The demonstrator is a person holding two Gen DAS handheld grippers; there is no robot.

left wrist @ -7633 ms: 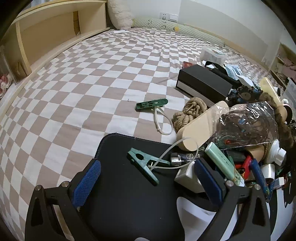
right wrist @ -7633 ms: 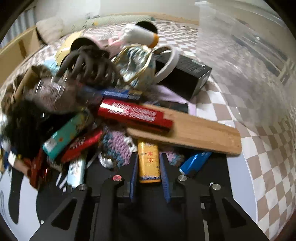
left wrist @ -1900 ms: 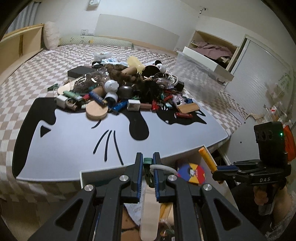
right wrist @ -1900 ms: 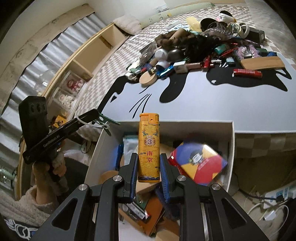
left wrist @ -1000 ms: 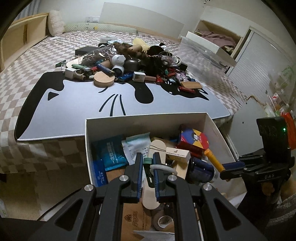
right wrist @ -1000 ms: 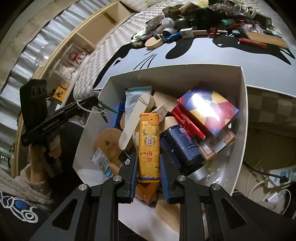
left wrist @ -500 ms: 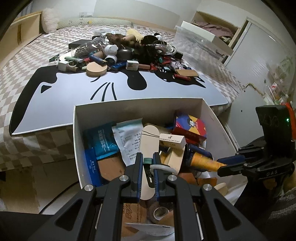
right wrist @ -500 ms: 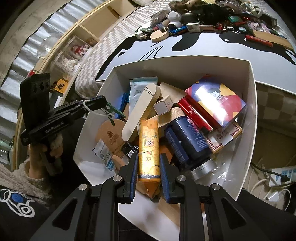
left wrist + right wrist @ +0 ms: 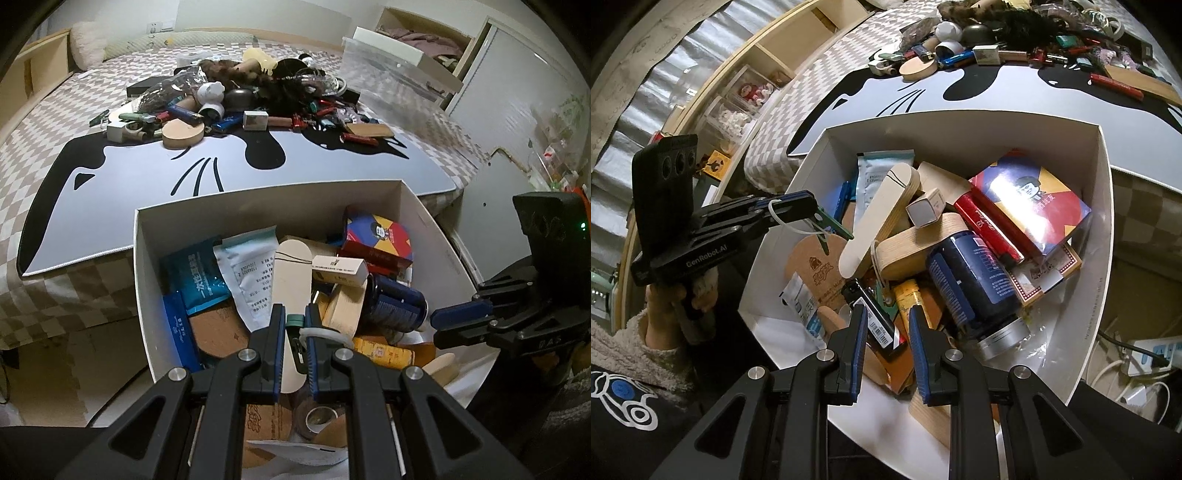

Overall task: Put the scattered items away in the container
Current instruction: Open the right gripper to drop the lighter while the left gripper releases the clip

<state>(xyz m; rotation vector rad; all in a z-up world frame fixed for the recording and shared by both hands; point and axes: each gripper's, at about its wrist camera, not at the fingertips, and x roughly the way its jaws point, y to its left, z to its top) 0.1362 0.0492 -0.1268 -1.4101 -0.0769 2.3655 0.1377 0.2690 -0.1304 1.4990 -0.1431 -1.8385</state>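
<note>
over box (image 9: 1104,258), lighter (image 9: 908,295) lies pointing away.

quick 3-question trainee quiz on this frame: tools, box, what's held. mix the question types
1. True or false: the right tool is clamped on the yellow lighter.
2. What is the left tool holding? A) a red lighter B) a green clip with a white loop C) a wooden disc
3. Fill in: the pile of scattered items lies on the far part of the cat-print ____, beyond the white box.

Key
1. False. Its jaws stand apart with nothing between them, and the lighter lies among the things in the box.
2. B. The green clip sticks out past the tool's tips, over the box's near corner.
3. mat
</note>
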